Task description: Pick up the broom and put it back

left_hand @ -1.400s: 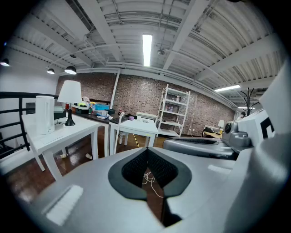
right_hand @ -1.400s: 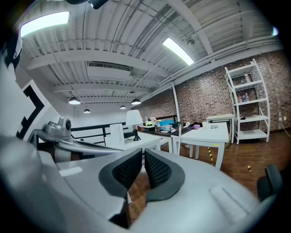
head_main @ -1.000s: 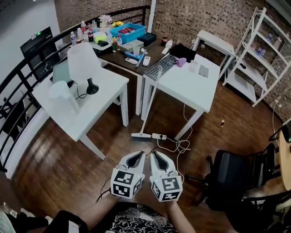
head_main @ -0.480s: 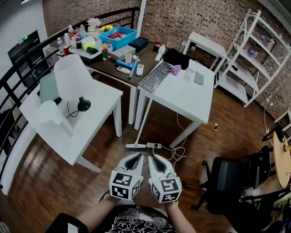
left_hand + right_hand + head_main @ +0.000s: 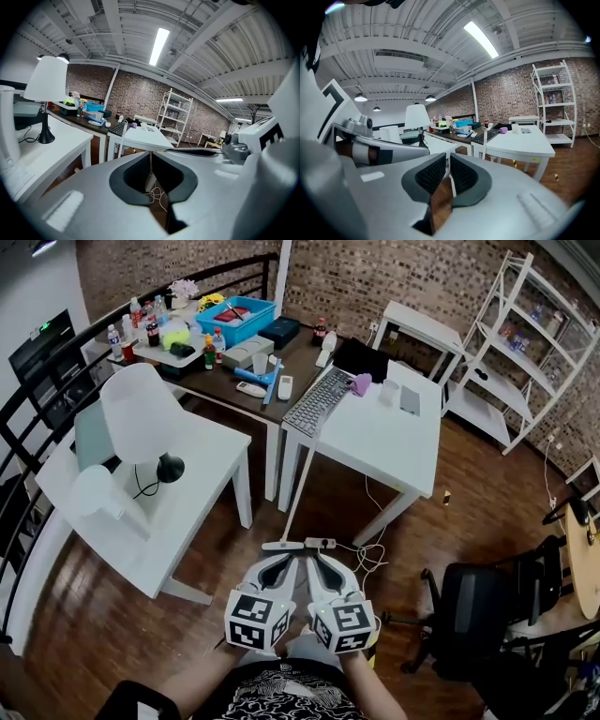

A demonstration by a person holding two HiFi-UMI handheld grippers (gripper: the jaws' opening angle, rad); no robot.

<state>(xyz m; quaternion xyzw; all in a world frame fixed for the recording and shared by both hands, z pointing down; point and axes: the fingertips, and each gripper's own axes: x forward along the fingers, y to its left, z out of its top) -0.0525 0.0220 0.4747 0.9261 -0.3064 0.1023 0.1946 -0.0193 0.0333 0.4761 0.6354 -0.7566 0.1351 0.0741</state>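
A white broom (image 5: 298,479) leans with its long handle against the edge of the white table (image 5: 394,442). Its flat head rests on the wooden floor. My left gripper (image 5: 288,562) and right gripper (image 5: 315,562) are held side by side just short of the broom head, not touching it. Both are shut with nothing between the jaws. In the left gripper view the broom (image 5: 123,136) stands ahead beside the table, beyond the left gripper (image 5: 150,154). In the right gripper view the broom (image 5: 483,140) is ahead and right of the right gripper (image 5: 447,164).
A power strip (image 5: 321,544) with loose cables lies on the floor beside the broom head. A second white table (image 5: 202,493) with a lamp (image 5: 141,423) stands at the left, a black office chair (image 5: 469,615) at the right. A cluttered dark desk and white shelves stand further back.
Both grippers have moved forward together toward the broom, so its head now lies much closer to their fingertips. Both stay shut.
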